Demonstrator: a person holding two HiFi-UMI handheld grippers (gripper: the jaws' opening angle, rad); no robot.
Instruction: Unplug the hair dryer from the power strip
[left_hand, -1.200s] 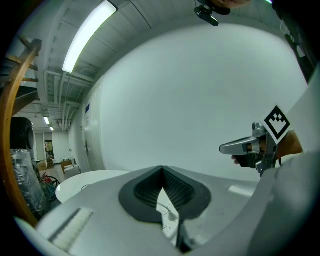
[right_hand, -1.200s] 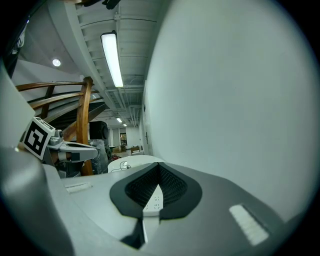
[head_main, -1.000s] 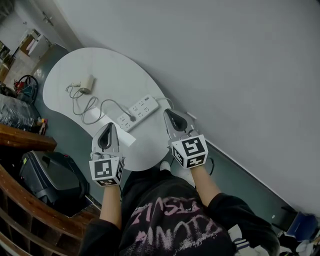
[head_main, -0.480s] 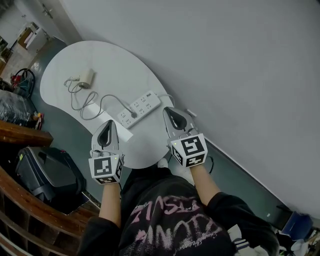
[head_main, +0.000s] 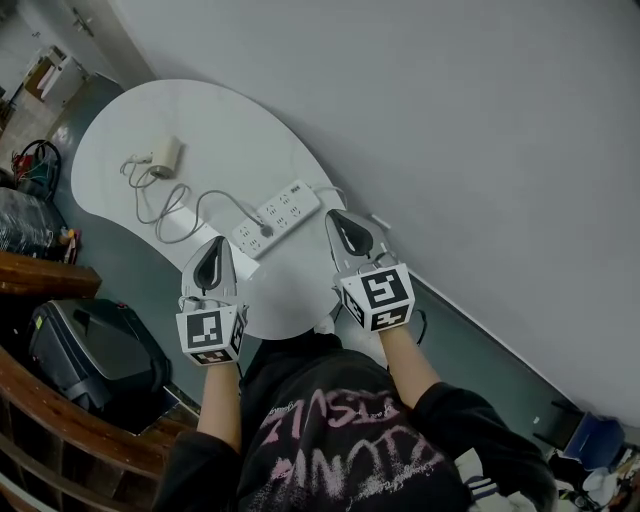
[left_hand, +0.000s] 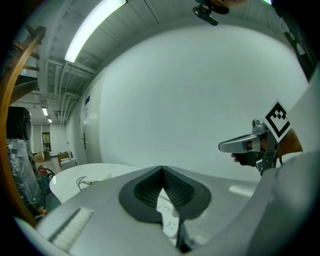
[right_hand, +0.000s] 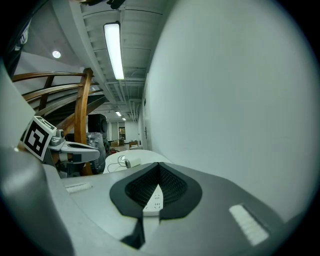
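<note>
While both grippers hover at the near edge of the white tabletop (head_main: 225, 120), the left gripper (head_main: 214, 250) and the right gripper (head_main: 338, 222) each have their 2 fingers pressed together on nothing. The power strip (head_main: 277, 216) lies just beyond and between them. The hair dryer (head_main: 165, 155) lies farther off, its cord (head_main: 160, 205) looping back to a plug (head_main: 265, 232) seated in the strip.

Dim; ceiling tube (right_hand: 114, 50) glares; fisheye edges
</note>
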